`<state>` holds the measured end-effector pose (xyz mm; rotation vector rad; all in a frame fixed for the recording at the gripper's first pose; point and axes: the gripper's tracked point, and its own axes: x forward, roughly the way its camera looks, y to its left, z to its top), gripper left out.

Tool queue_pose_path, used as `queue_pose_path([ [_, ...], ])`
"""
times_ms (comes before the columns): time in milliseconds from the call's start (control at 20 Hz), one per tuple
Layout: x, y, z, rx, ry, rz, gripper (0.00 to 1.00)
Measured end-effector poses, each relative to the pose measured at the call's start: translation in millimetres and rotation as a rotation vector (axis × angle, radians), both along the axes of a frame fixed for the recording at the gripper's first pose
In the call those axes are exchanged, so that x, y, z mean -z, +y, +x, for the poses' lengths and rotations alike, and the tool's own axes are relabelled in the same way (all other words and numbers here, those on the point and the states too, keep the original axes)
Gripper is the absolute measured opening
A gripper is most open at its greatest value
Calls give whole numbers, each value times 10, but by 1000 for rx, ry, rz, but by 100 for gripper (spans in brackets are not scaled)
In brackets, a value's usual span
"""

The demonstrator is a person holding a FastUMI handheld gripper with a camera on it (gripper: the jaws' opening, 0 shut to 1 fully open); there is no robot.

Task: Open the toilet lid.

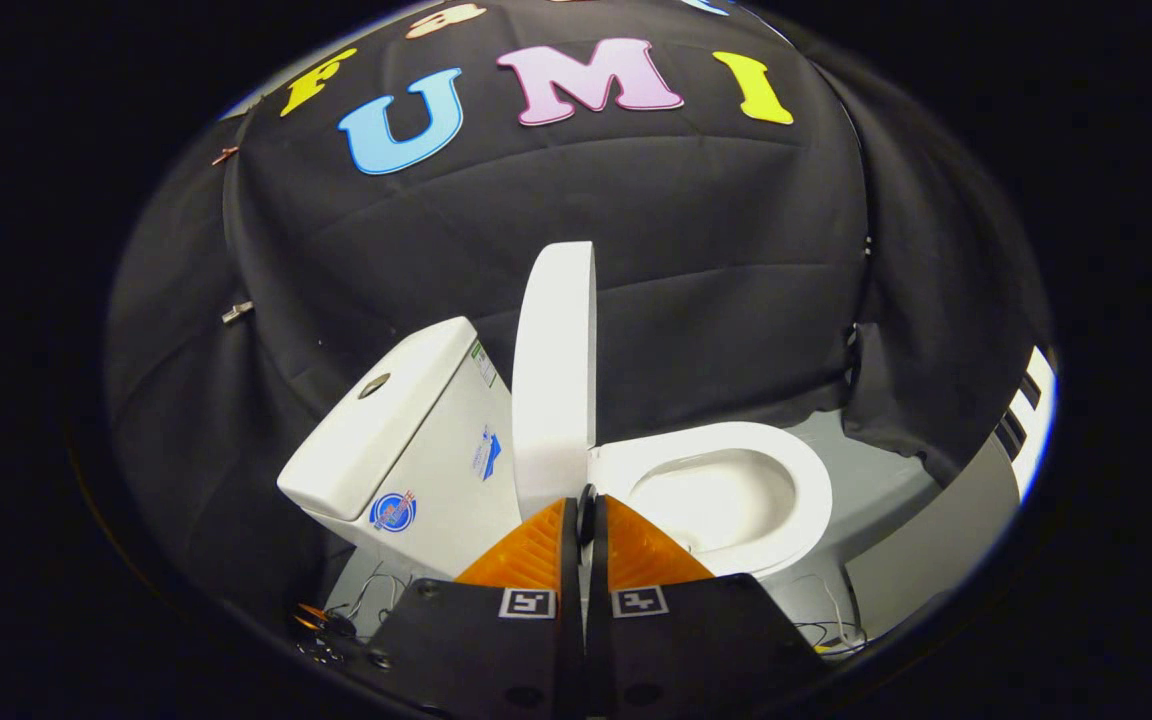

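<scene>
Two orange fingers (536,550) of the gripper (586,512) sit pressed together, only a thin slit between them, gripping nothing. Just ahead of their tips the toilet lid (556,370) stands upright beside the cistern (406,440); the seat (726,490) lies down over the bowl.

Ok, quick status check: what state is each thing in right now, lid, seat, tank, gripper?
Toilet lid: raised, standing upright beside the tank.
Toilet seat: down on the bowl, bowl exposed.
Tank: cover on, flush button on top.
Gripper: fingers closed together, holding nothing, tips just short of the lid's base.
</scene>
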<state>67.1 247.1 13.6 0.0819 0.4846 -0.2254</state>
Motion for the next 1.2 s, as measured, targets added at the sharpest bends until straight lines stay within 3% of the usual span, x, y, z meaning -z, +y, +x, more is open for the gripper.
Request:
queue_pose_path([
  [700,40,482,173,27,-5,-130,6],
  [1200,115,849,278,-18,-30,-291,10],
])
